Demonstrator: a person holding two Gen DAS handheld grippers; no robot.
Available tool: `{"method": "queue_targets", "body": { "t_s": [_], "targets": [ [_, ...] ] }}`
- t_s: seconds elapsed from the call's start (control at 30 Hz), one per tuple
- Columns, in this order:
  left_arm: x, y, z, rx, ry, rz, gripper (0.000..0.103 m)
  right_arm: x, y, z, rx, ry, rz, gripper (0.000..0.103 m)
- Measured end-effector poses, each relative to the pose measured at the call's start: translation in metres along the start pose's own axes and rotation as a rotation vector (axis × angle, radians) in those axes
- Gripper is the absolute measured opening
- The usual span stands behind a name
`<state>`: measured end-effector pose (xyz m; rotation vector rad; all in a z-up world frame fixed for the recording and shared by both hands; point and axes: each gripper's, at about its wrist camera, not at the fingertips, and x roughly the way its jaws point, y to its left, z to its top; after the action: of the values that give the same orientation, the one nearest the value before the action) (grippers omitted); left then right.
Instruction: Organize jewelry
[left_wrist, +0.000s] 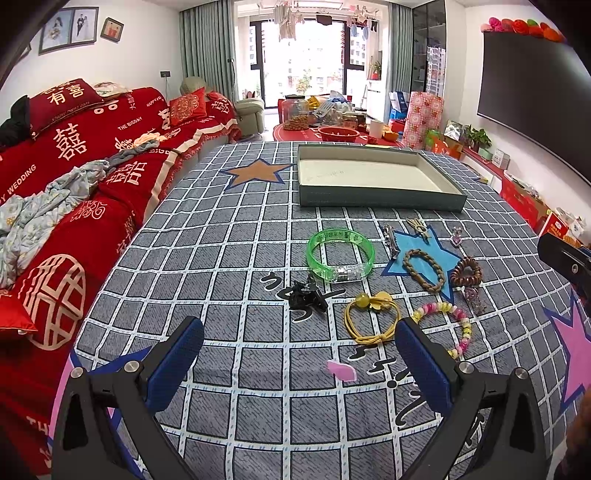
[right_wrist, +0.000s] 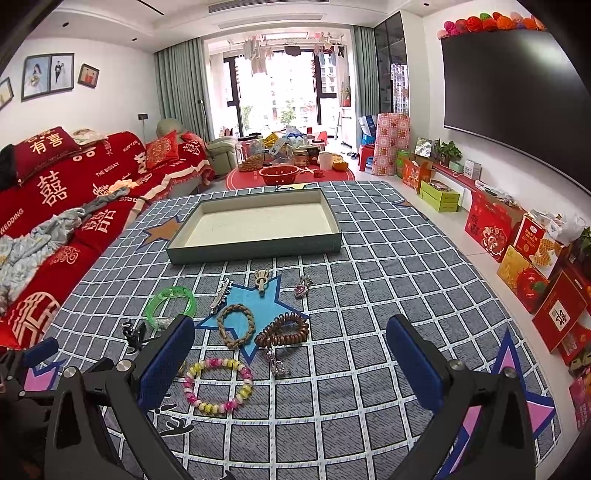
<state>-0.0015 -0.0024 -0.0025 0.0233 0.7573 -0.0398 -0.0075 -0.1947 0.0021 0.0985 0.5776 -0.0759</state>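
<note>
i hold both grippers low over a table (left_wrist: 258, 229) covered in a grey checked cloth with coloured stars, the jewelry laid out ahead of me. my left gripper (left_wrist: 299, 345) has its jaws spread wide and holds nothing; my right gripper (right_wrist: 291, 343) is likewise spread wide and empty. a shallow grey tray (left_wrist: 380, 201) with a pale floor sits at the far side of the table, with nothing visible inside it. between the tray and my grippers lie the pieces: a clear green bangle (left_wrist: 340, 254), a black hair clip (left_wrist: 308, 295) just in front of it, a yellow hair tie (left_wrist: 371, 317) with a bead and flower, and a pink and yellow bead bracelet (left_wrist: 447, 325) beside the right finger of the left gripper. on the blue star rest a braided tan bracelet (left_wrist: 423, 270) and a silver hair clip (left_wrist: 390, 240), with a pale comb-like pin (left_wrist: 417, 227) at the star's far tip. a brown coil hair tie (left_wrist: 466, 271) lies just right of the star, a small clear ornament (left_wrist: 474, 299) touching its near side, and a pink gem charm (left_wrist: 457, 236) sits apart toward the tray. a red sofa (left_wrist: 74, 177) runs along the table's left.
</note>
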Motion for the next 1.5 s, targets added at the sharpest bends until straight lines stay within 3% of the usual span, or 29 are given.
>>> {"method": "queue_targets", "body": {
  "t_s": [1.5],
  "targets": [
    [0.0008,-0.003,0.0006,0.005,0.005,0.001,0.103,-0.0003,0.0045,0.0066,0.002,0.006,0.011,0.103]
  ]
}}
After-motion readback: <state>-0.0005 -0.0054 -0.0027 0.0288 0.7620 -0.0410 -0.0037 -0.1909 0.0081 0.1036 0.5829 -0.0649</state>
